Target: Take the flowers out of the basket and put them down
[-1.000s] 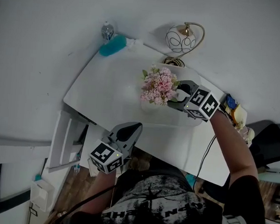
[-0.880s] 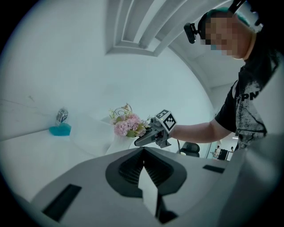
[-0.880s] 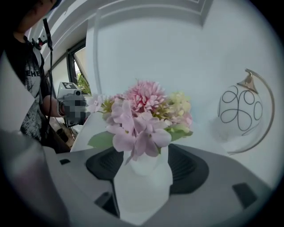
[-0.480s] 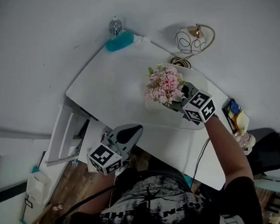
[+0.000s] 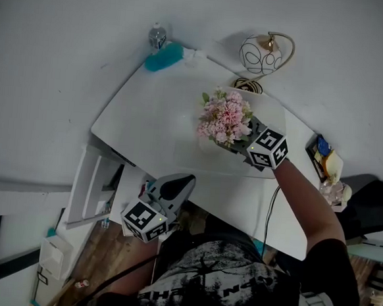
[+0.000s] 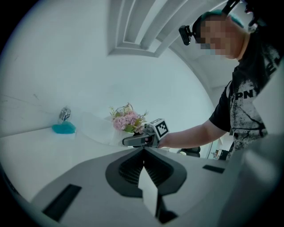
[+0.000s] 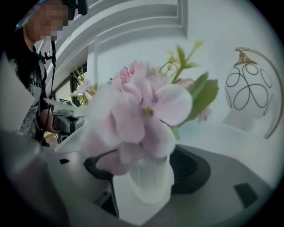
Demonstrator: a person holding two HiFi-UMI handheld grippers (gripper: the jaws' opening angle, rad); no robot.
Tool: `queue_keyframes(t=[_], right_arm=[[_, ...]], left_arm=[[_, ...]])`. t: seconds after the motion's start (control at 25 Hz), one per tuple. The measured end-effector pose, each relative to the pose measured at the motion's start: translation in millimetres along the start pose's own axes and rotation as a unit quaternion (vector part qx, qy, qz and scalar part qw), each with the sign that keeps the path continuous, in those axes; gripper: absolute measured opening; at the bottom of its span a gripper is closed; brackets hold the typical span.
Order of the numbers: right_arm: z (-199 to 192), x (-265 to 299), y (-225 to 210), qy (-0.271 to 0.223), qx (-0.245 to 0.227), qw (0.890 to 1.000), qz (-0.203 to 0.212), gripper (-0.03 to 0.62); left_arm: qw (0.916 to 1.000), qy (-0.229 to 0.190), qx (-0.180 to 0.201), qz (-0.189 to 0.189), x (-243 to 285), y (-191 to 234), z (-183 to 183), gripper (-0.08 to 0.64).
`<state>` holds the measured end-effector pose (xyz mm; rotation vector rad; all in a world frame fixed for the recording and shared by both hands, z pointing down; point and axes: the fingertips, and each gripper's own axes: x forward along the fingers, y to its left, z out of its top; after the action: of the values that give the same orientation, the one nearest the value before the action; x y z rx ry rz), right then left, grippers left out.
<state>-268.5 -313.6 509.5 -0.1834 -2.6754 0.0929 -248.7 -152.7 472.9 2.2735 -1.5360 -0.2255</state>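
Pink flower bunch (image 5: 224, 118) isn't out yet: it sits in its white ribbed basket (image 7: 148, 181), between the wide-open jaws of the right claw (image 5: 240, 141). Meanwhile the left claw (image 5: 177, 186) is closed, empty, well apart.

You are reaching your right arm (image 5: 306, 204) well forward, bare forearm stretched nearly straight from the short dark sleeve. The right gripper (image 5: 240, 141) is pointing away from you, its marker cube facing up, and its jaws are standing wide apart. You are holding the left gripper (image 5: 184, 181) low and close to your torso, angled up and to the right toward the other gripper. Its two jaws are meeting at the tips, pressed together.
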Motion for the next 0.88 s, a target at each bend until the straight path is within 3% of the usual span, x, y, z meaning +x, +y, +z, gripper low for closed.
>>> queue_keyframes(t=[0.88], right_arm=[[6.3, 5.6, -4.6, -0.018, 0.003, 1.000, 0.004, 0.321]], left_arm=[[1.0000, 0.008, 0.002, 0.003, -1.5, 3.4, -0.3, 0.014]])
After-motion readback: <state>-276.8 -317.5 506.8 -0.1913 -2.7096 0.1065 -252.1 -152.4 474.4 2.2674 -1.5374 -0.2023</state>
